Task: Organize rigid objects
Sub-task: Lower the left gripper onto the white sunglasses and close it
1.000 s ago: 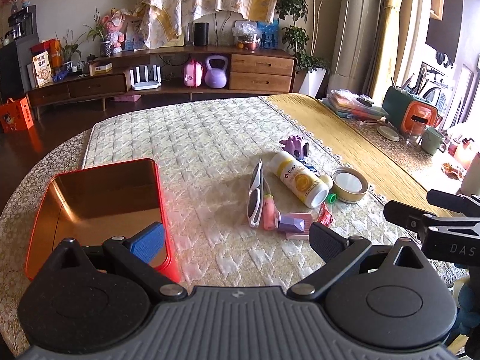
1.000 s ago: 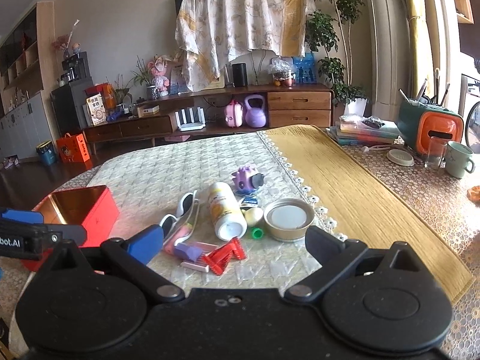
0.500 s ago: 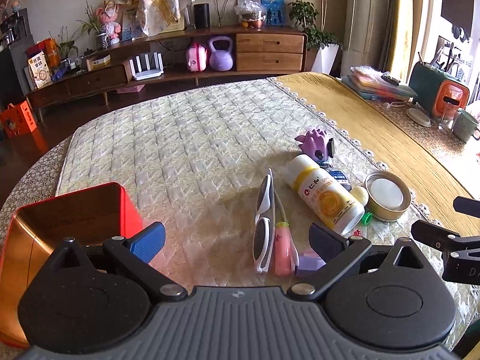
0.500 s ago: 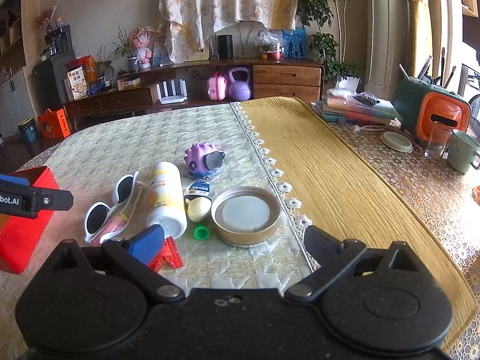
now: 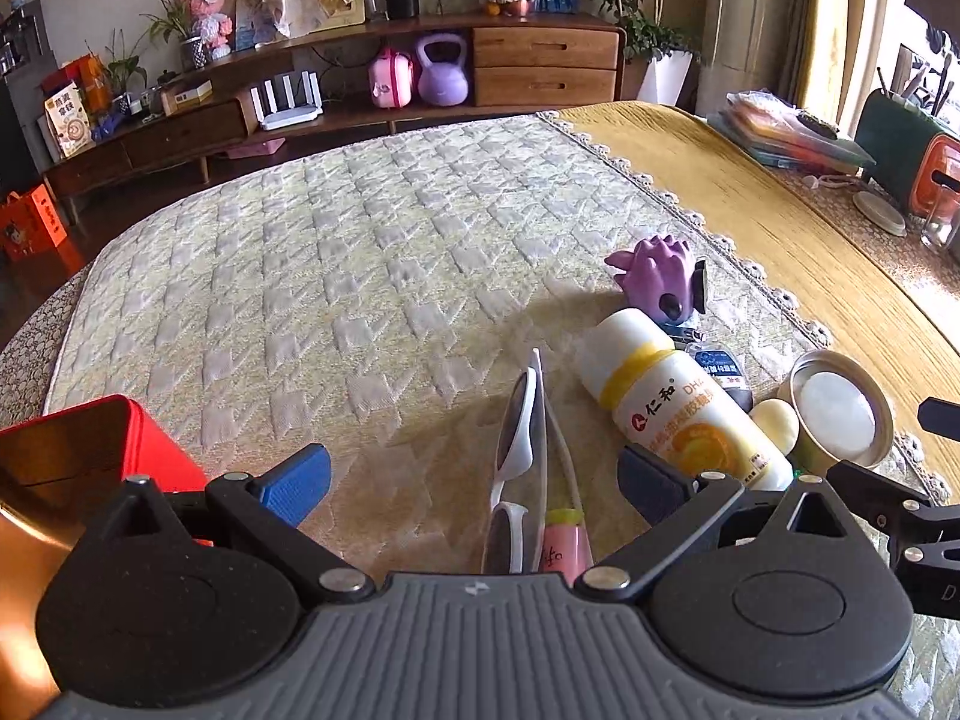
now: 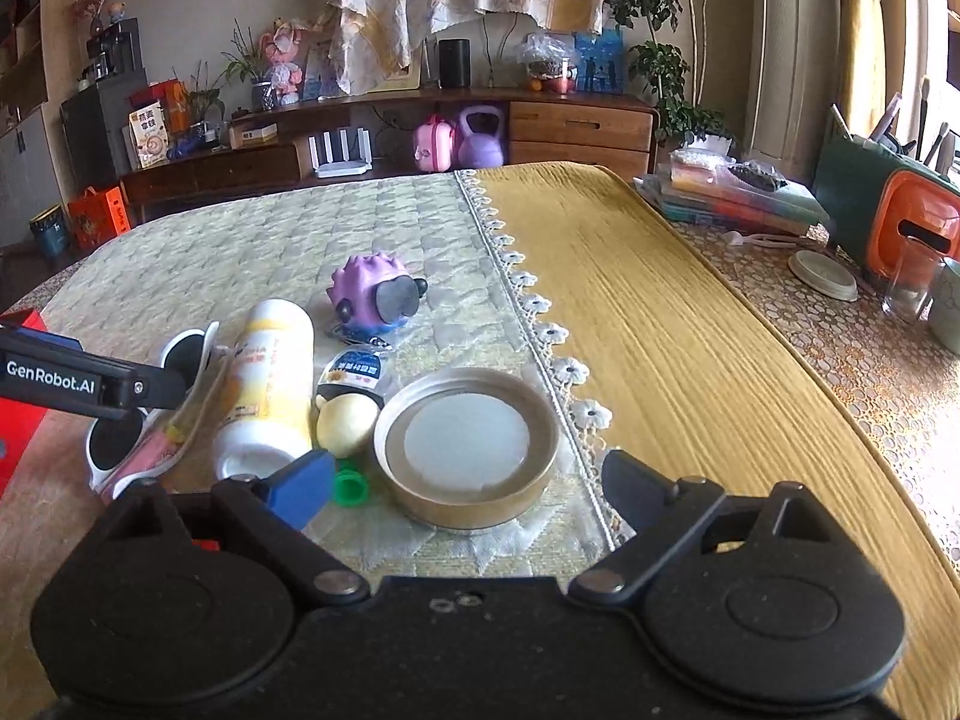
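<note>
A pile of small objects lies on the quilted table cover. My left gripper (image 5: 474, 483) is open, its fingers either side of white sunglasses (image 5: 519, 438) and a pink tube (image 5: 564, 546). Right of them lie a white and yellow bottle (image 5: 678, 402), a purple spiky toy (image 5: 660, 276), a yellow egg shape (image 5: 774, 423) and a round tin lid (image 5: 840, 414). My right gripper (image 6: 468, 480) is open just short of the round tin lid (image 6: 468, 444), with the bottle (image 6: 270, 384), egg shape (image 6: 345, 420), a green cap (image 6: 351, 487) and the purple toy (image 6: 375, 294) to its left. A red box (image 5: 72, 462) stands at the left.
A yellow runner (image 6: 660, 324) covers the table's right half. Books (image 6: 732, 198), a green and orange holder (image 6: 900, 216), a glass (image 6: 909, 282) and a coaster (image 6: 822, 276) stand at the far right. A wooden sideboard (image 5: 360, 102) lines the back wall.
Both grippers have moved forward toward the pile and stayed open. The left one now brackets the sunglasses, with the red box slipping to the left edge. The right one has closed in on the tin lid.
</note>
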